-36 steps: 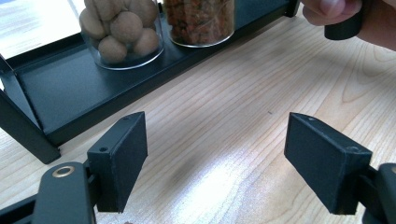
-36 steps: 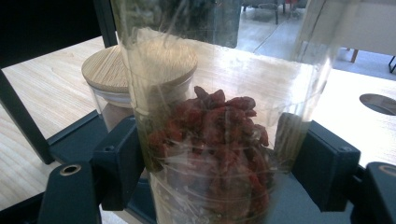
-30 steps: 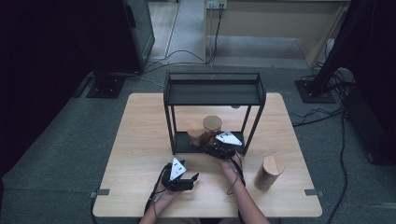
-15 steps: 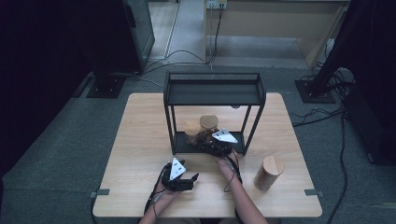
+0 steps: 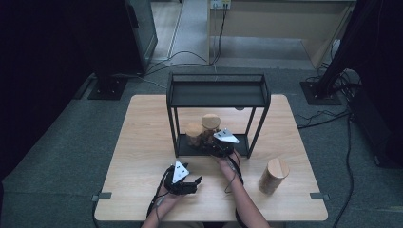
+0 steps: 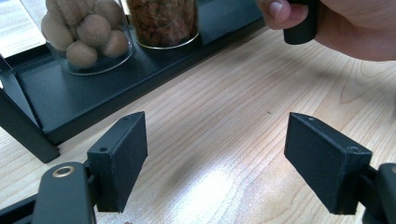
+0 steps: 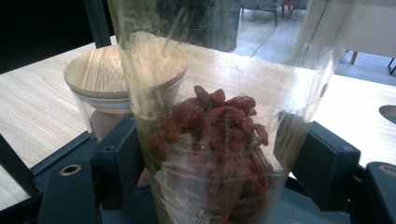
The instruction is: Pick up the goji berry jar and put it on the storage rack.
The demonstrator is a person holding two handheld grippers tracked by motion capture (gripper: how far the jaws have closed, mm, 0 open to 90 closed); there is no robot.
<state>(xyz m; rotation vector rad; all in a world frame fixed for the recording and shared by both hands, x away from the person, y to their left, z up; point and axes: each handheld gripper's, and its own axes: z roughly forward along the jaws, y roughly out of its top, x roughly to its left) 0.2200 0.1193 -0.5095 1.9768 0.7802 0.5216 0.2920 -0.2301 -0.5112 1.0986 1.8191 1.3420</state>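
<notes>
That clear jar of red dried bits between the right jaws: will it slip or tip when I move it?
The jar of red bits looks like smooth glass, so probably slippery against the right gripper pads and breakable if dropped. It is tall, narrow and only part full, so likely light but apt to tip on the lower shelf.

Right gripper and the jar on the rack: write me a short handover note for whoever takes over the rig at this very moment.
Right gripper: jaws on either side of the glass jar of red dried fruit on the black rack's lower shelf; pads look pressed on it.
Left gripper: open, nothing between the jaws, low over the table in front of the rack.
Beside that jar: a jar of brown balls with a wooden lid.
A wooden-lidded jar stands on the table to the right.
Done: two jars on the shelf.
Left, probably: release, then shelve the last jar.
</notes>
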